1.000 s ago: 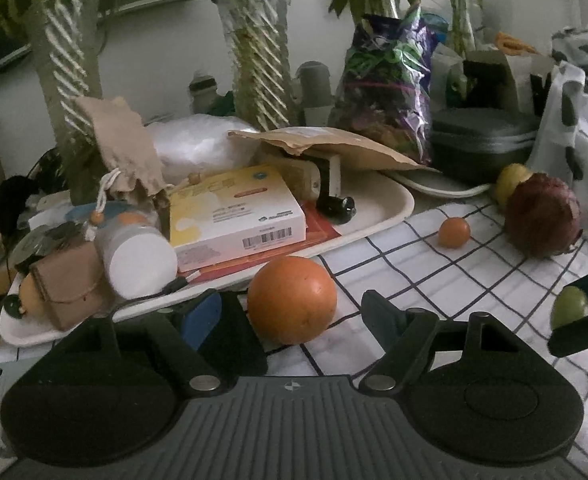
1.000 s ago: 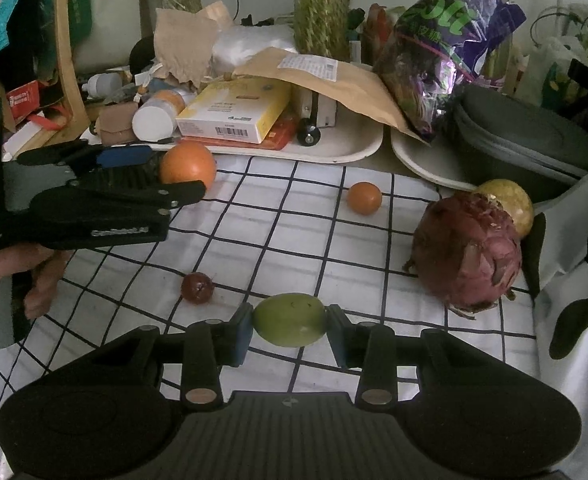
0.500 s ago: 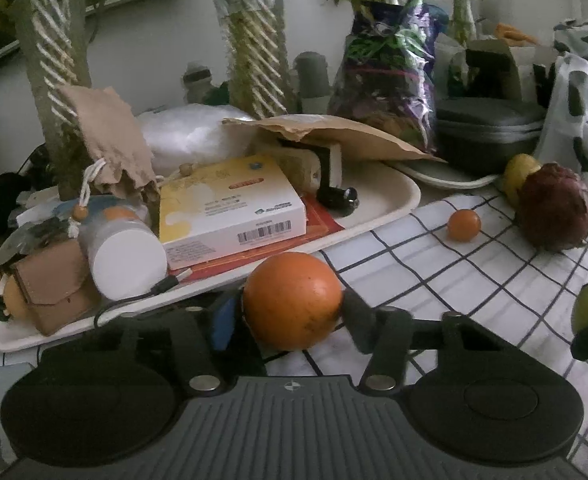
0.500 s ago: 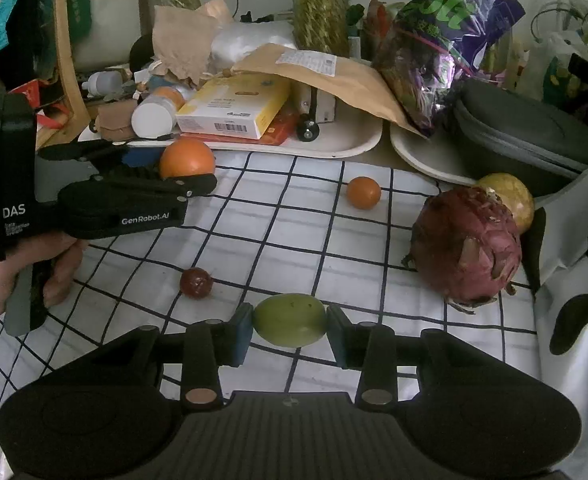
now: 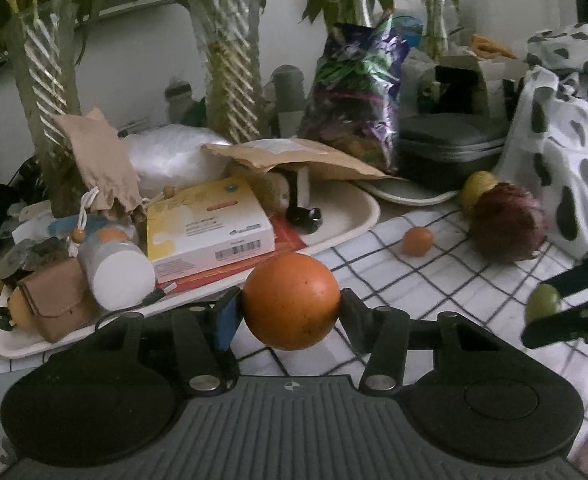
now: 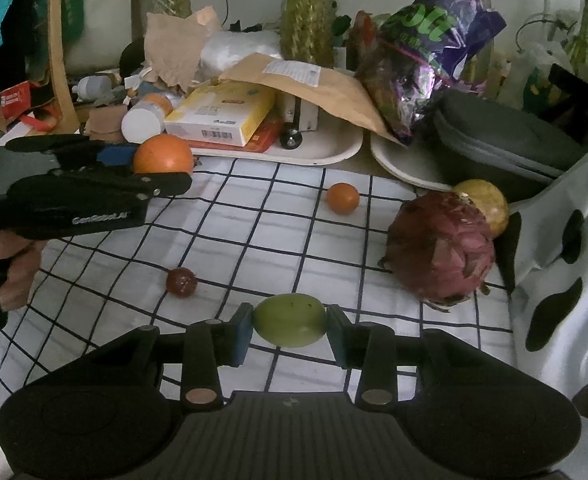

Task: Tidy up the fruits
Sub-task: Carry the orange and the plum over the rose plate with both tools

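Left gripper [image 5: 290,312] jaws were closed within the last second and now pinch the orange [image 5: 290,300], raised slightly off the checked cloth [image 5: 433,280]: pickup judged complete. Right gripper [image 6: 290,326] is seen pinching the green fruit [image 6: 290,320]. Small orange fruit [image 6: 342,198] lies at 12 o'clock, loose.

Orange [image 5: 290,300] & green fruit [image 6: 290,320] clamped; others loose on grid cloth [image 6: 254,232]

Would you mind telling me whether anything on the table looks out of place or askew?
Yes: the white bottle lies on its side in the cluttered tray, and a brown envelope is draped loosely over items there. The fruits themselves look intact.
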